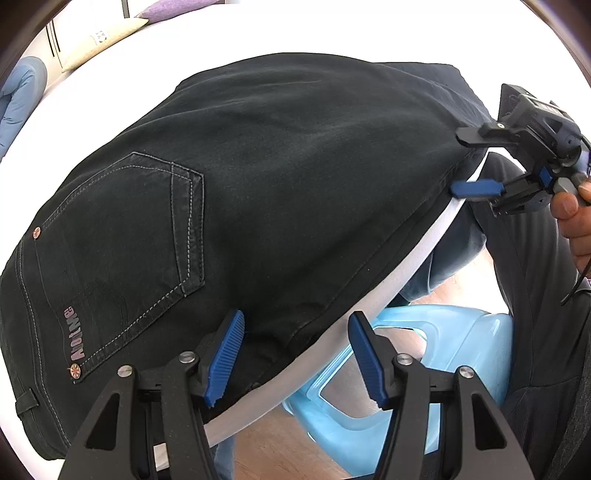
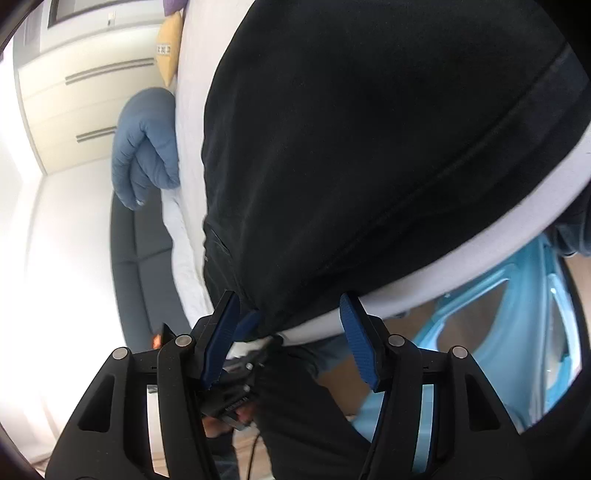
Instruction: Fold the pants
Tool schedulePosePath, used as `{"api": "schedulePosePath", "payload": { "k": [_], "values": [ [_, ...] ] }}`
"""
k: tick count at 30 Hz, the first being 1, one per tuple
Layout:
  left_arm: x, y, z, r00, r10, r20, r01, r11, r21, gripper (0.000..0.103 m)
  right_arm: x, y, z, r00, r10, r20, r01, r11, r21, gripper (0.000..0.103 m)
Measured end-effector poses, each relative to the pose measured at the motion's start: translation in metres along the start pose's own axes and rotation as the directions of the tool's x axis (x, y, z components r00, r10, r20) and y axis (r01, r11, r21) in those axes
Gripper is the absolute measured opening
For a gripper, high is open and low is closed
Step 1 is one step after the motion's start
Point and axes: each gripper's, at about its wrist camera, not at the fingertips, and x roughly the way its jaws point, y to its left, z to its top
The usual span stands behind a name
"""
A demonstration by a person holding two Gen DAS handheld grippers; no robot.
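I am working in a home bedroom. Evidence follows. A bed [image 1: 424,254] with a white sheet occupies most of the left wrist view; its rounded edge runs along the near side. At its far end lie a cream pillow [image 1: 107,38] with a small patterned patch and a purple cushion [image 1: 162,11]. A blue quilted duvet [image 2: 147,147] is bunched at the bed's side. In the right wrist view, a cream wardrobe [image 2: 85,92] with long recessed handles stands against the wall. A dark upholstered bed base [image 2: 144,266] is visible below the sheet. A light blue plastic stool [image 1: 461,354] stands on a wood-effect floor [image 1: 266,439] just beside the bed.
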Motion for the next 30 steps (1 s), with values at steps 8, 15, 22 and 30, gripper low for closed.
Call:
{"api": "schedulePosePath", "payload": {
  "k": [8, 15, 22, 30],
  "values": [
    [0.001, -0.001, 0.001, 1.000, 0.001, 0.001, -0.001, 1.000, -0.006, 0.061, 0.020, -0.002, 0.013, 1.000, -0.002, 0.009, 0.002, 1.000, -0.028, 0.005],
    [0.001, -0.002, 0.002, 1.000, 0.004, -0.003, -0.004, 1.000, -0.002, 0.061, 0.010, -0.002, 0.002, 0.997, -0.075, 0.033, 0.077, 0.994, -0.073, 0.001],
    [-0.009, -0.008, 0.006, 1.000, 0.012, 0.003, -0.011, 1.000, -0.010, 0.061, 0.026, -0.023, 0.010, 0.995, -0.096, 0.023, 0.096, 0.995, -0.016, 0.001],
    [-0.038, -0.015, 0.060, 0.980, -0.009, 0.199, 0.025, 0.996, -0.080, 0.065, 0.030, -0.023, 0.010, 0.996, -0.093, 0.002, 0.093, 0.995, -0.032, 0.003]
  ]
}}
